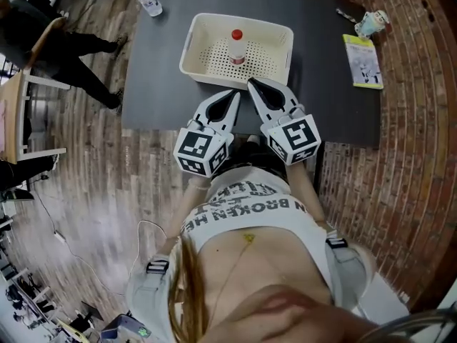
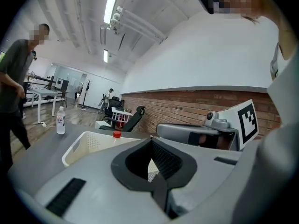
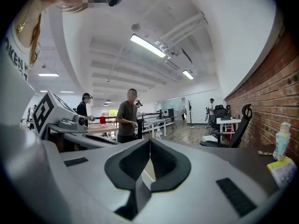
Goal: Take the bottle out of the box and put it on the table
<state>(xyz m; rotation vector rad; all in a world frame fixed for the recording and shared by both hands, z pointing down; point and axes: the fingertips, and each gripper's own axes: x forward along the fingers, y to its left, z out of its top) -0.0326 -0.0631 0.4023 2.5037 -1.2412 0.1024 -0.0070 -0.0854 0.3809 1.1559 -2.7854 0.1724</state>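
Note:
A small white bottle with a red cap (image 1: 236,46) stands upright inside the white perforated box (image 1: 187,56) on the dark grey table (image 1: 153,84). In the left gripper view only its red cap (image 2: 117,134) shows above the box's rim (image 2: 77,148). My left gripper (image 1: 235,93) is held at the table's near edge, just short of the box's front wall, with its jaws shut and nothing in them (image 2: 150,139). Beside it my right gripper (image 1: 251,83) almost reaches the front rim, also shut and empty (image 3: 149,140). Neither touches the bottle.
A clear water bottle (image 1: 149,1) stands at the table's far left corner. A yellow-green booklet (image 1: 363,61) and a small cup-like object (image 1: 371,23) lie at the right. A person (image 1: 50,41) stands left of the table. An office chair (image 2: 133,118) is beyond it.

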